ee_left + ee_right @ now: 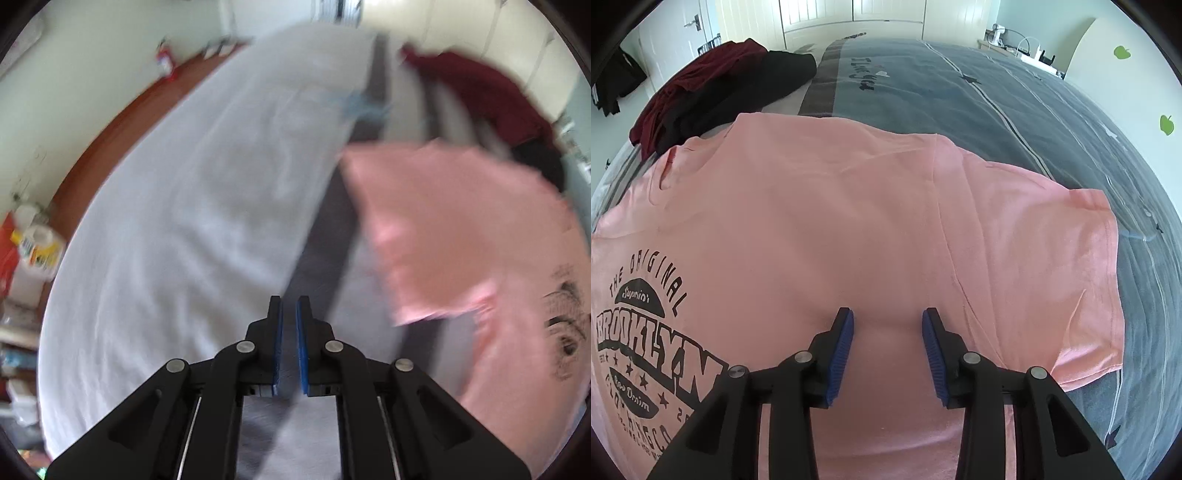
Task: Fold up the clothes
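With the right claw (887,349) half-open, tips pressing the pink T-shirt (849,206), and the left claw (289,341) nearly shut and empty, best pin the shirt flat while folding the sleeve (1052,266) inward.

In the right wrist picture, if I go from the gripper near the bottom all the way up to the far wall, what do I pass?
Right gripper → pink T-shirt → grey-blue bedspread → white cupboard doors.

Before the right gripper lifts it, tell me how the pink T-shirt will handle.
Probably floppy: the pink T-shirt lies flat and creased on the bed. Likely light, being thin. It may slide; fabric bunches between the right gripper.
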Tool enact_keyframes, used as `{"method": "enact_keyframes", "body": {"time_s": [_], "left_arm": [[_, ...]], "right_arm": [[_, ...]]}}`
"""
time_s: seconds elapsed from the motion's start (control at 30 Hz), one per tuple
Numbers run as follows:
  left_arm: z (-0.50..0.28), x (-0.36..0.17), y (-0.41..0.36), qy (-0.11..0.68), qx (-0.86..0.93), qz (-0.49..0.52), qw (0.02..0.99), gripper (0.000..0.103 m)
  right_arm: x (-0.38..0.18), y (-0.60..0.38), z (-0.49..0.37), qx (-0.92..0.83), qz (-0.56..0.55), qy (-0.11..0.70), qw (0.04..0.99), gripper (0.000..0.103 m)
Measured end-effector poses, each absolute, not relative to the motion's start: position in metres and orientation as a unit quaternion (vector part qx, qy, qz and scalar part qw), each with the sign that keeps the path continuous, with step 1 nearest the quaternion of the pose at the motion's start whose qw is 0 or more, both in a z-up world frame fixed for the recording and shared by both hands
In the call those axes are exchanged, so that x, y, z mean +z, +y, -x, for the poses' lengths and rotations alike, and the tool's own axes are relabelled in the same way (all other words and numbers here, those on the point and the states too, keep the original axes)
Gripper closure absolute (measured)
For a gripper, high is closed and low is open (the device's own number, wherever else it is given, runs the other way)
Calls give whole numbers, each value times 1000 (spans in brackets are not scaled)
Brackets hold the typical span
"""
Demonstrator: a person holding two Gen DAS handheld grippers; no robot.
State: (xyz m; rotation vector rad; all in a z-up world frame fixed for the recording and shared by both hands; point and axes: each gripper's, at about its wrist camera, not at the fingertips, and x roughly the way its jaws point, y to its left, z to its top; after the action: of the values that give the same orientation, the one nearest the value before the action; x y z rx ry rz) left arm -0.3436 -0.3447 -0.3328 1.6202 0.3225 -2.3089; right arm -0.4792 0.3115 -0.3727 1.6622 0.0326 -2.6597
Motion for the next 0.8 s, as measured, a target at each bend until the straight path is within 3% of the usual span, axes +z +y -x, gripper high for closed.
{"method": "enact_keyframes", "body": {"time_s": [0.07, 0.13, 0.2, 0.27, 0.53, 0.8], "left_arm": [[351, -340, -350, 140, -807, -555, 144, 95], [364, -343, -352, 157, -815, -542, 133, 86], [383, -346, -352, 176, -822, -527, 120, 61], [401, -347, -353, 186, -828, -517, 115, 50], [444, -329, -328, 170, -841, -507, 86, 49], [388, -321, -296, 83, -854, -511, 51, 49]], "right_arm": [[-372, 313, 479, -847, -531, 9, 4, 68], [-371, 314, 477, -848, -530, 10, 7, 68], [-368, 318, 474, -848, -529, 7, 9, 68], [-366, 326, 472, -850, -527, -1, 5, 68], [-360, 363, 465, -845, -533, -35, -19, 68], [-362, 356, 424, -846, -533, 9, 10, 68]]}}
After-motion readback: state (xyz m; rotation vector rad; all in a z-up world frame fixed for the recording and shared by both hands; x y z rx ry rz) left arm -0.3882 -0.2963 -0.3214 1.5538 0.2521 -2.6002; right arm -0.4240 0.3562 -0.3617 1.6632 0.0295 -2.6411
